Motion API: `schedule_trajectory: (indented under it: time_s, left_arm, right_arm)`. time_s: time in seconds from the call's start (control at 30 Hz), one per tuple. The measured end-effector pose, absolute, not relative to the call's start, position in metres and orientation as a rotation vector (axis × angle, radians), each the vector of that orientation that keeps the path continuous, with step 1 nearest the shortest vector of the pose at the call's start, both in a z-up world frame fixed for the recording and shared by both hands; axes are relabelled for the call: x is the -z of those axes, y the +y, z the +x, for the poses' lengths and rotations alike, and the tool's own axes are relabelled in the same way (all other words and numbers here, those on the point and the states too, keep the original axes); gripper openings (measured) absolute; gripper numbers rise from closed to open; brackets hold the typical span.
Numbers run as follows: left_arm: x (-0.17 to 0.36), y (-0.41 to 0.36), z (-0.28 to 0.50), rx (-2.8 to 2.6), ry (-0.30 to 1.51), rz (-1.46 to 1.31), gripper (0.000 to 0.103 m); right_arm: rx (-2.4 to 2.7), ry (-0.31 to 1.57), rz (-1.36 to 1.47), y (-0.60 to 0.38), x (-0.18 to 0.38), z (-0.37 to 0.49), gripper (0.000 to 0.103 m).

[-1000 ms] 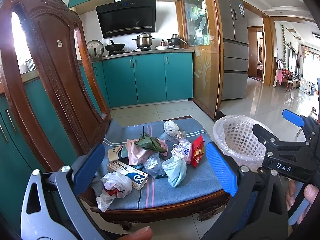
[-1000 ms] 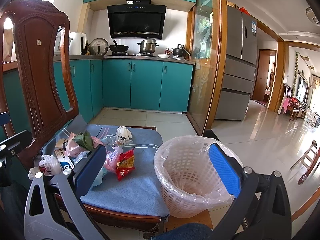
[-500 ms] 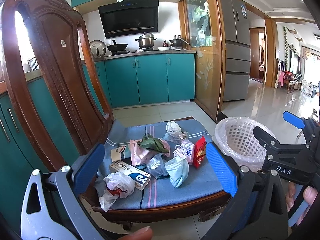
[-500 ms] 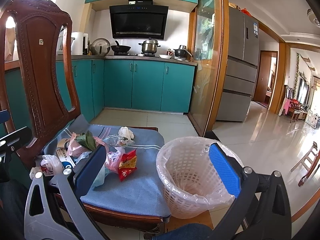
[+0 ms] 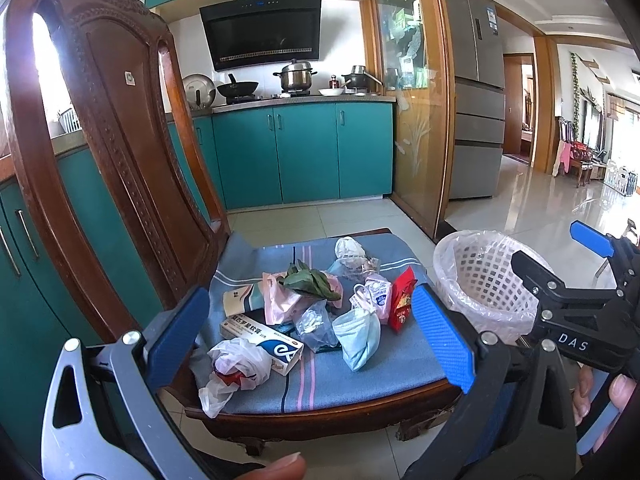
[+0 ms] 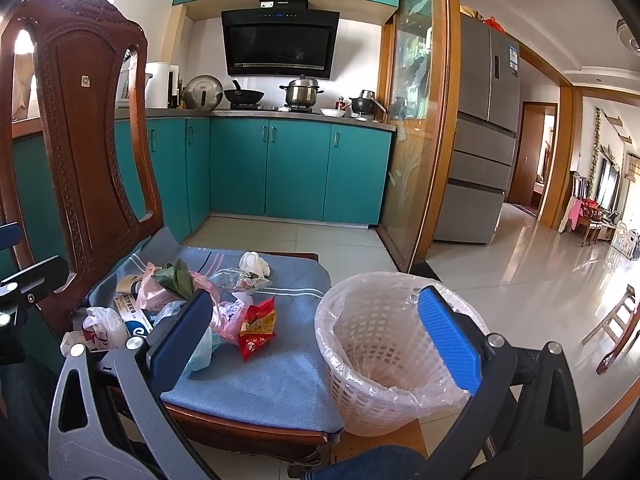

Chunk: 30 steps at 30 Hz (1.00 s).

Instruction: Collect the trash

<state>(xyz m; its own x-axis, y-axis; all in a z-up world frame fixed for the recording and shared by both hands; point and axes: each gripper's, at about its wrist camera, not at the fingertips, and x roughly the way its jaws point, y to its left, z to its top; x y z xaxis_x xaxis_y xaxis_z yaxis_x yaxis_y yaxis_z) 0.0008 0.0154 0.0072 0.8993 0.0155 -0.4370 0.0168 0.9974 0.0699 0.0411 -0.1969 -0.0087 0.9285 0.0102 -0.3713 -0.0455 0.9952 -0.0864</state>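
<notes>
Barely anything had shifted since a second earlier: both my grippers had only drifted a little, the pile of trash sliding slightly in each view, and nothing on the chair seat [image 5: 360, 376] had been touched. My left gripper [image 5: 312, 340] hung with its jaws spread wide and empty, short of the seat's front edge. My right gripper [image 6: 316, 336] was also gaping and empty, hovering in front of the lined basket [image 6: 384, 344], which stood just off the seat's right edge.

All the trash lay on the seat. A crumpled white bag [image 5: 236, 368] sat at the front left corner, touching the medicine box [image 5: 264, 338] behind it. A blue face mask [image 5: 358, 336] lay nearer the middle, with a clear wrapper [image 5: 314, 322] between it and the box. A red snack packet [image 5: 401, 300] stood toward the right edge, closest to the basket. Green leaves [image 5: 310, 282] rested on a pink bag [image 5: 280, 300], and a white wad [image 5: 348, 246] sat toward the back edge.

So, as I judged it, collection had not started; the basket looked empty, and the approach came next.
</notes>
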Motion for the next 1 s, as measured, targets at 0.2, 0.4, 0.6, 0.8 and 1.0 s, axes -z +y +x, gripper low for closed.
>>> schedule_trajectory:
  time_s: [0.2,0.4,0.6,0.8,1.0]
  left_arm:
    - [-0.0062,0.0157,0.0011,0.0,0.455,0.075,0.1]
    - [-0.005,0.0151,0.0026,-0.004,0.462,0.074,0.1]
    - [-0.0027,0.0136,0.0032,-0.005,0.469,0.076,0.1]
    - [0.0007,0.013,0.0064,-0.005,0.482,0.072,0.1]
    - [0.0019,0.0123,0.008,-0.013,0.489,0.079,0.1]
  right_arm:
    - [-0.026,0.385,-0.085,-0.1965,0.0088,0.0418,0.1]
    - [-0.028,0.387,-0.086,-0.1972,0.0092,0.0423,0.1]
    - [-0.027,0.389,-0.083,-0.1991,0.0096,0.0437,0.1]
    - [-0.027,0.388,-0.084,-0.2,0.0112,0.0441,0.1]
    - [-0.032,0.391,-0.066,-0.2025,0.0127,0.0456,0.1]
